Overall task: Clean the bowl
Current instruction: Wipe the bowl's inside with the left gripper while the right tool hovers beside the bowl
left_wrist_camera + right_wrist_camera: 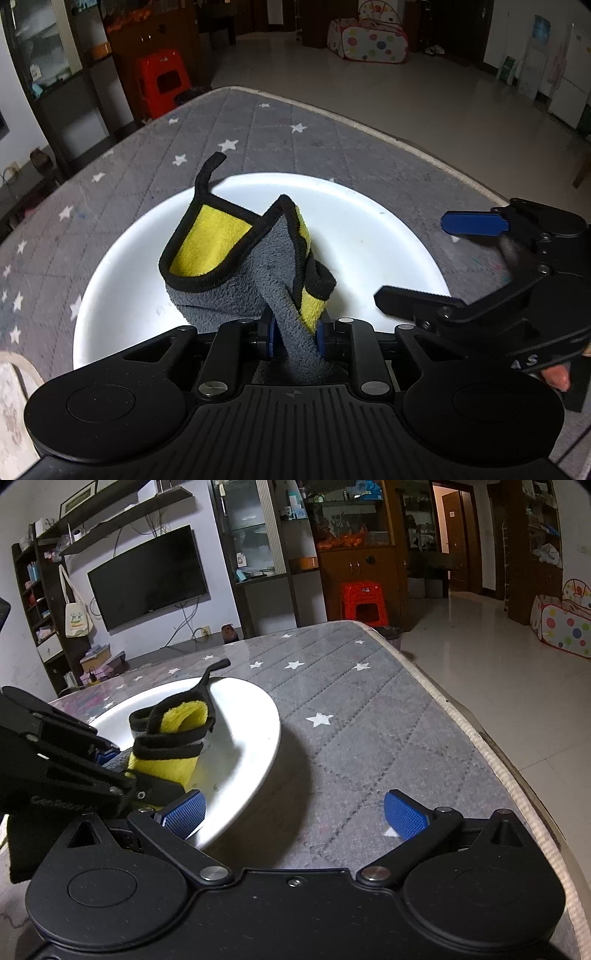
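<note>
The white bowl [369, 236] sits on a grey quilted cover printed with white stars [288, 140] that is spread over the bench; in the left wrist view it fills the centre of the frame, and in the right wrist view it lies left of centre, its near rim running down to the lower middle. Inside the bowl stands a cloth [221, 258], yellow on one face and grey on the other, edged in black, bunched and folded so that one black-trimmed corner sticks up past the far rim. Whether its lower folds touch the bowl's floor cannot be told.

The left gripper [295, 338] has its fingers clenched on the grey tail of the cloth, the blue pads [320, 339] pressing it from both sides at the bottom centre of the left wrist view.

The right gripper [295, 810] holds its fingers released and spread wide. One blue pad [184, 812] is at the bowl's near rim, the other over the bare cover; whether the first touches the rim is unclear. In the left wrist view this gripper enters from the right edge.

A red stool [364, 603] stands on the floor beyond the bench's far end.
</note>
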